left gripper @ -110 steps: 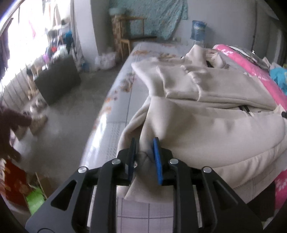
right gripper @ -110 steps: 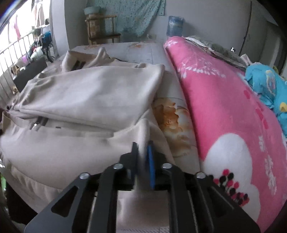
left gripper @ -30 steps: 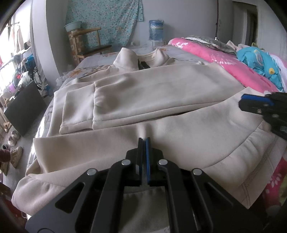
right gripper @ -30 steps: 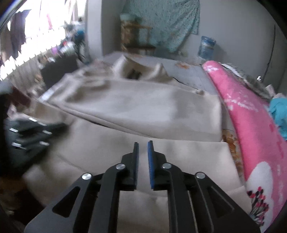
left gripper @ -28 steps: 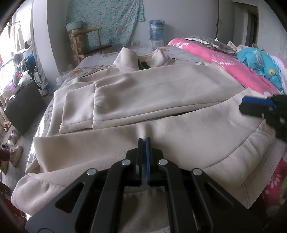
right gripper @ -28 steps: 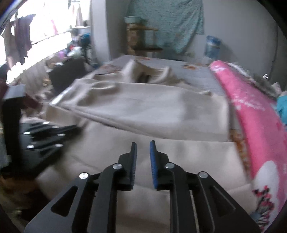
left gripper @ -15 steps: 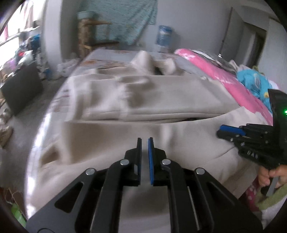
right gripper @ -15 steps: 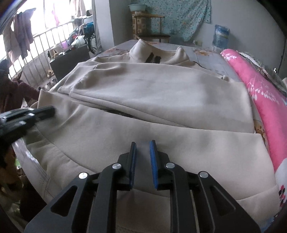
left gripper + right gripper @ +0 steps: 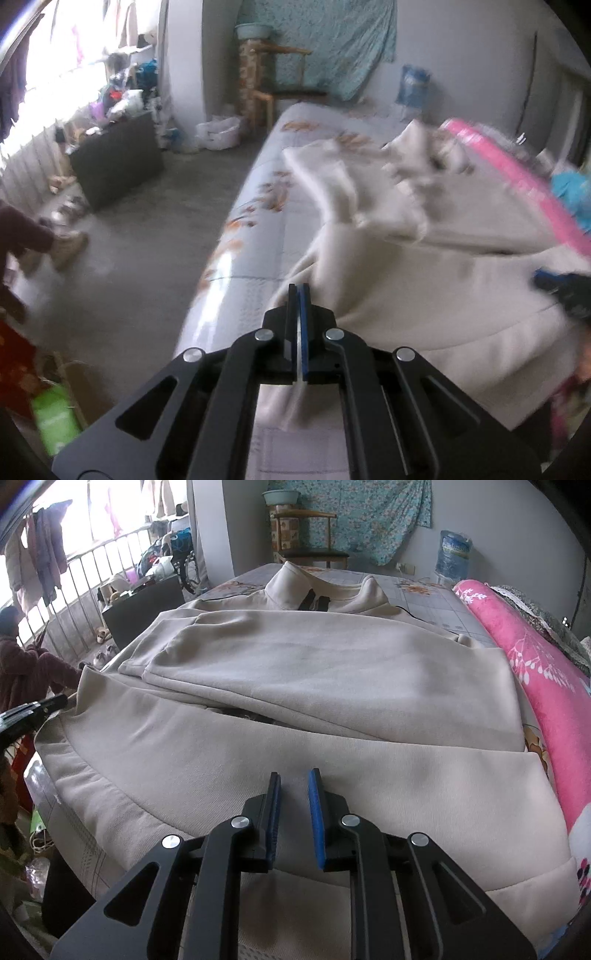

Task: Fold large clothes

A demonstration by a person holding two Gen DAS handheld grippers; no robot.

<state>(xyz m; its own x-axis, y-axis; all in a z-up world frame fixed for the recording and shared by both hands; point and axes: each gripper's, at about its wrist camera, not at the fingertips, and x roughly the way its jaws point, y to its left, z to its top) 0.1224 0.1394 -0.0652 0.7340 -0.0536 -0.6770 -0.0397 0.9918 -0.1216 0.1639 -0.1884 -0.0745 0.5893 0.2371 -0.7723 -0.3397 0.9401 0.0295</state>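
A big bed with a pale flowered sheet filled most of the room. A large beige coat lay spread flat on the bed, ahead of both pairs of fingers. Its collar was at the far end, and its sleeves were folded across its middle. Its wide bottom edge lay nearest, right under the fingers.

A pink blanket with white flowers lay rolled along the bed, to the right of the coat. A wooden chair stood beyond the bed by the far wall, with a blue patterned cloth hanging behind it. A blue water jug stood by that wall too. A dark box sat on the floor off to the left of the bed.

The right gripper was low over the bottom edge of the coat. Its fingers were a little apart, and the cloth showed in the gap below them, but they were not pinching it.

The left gripper was at the left corner of the coat, by the side of the bed. Its fingers were pressed tight together. The coat's edge lay right beside their tips. That view was blurry, so I could not tell if a thin bit of cloth was caught between them.
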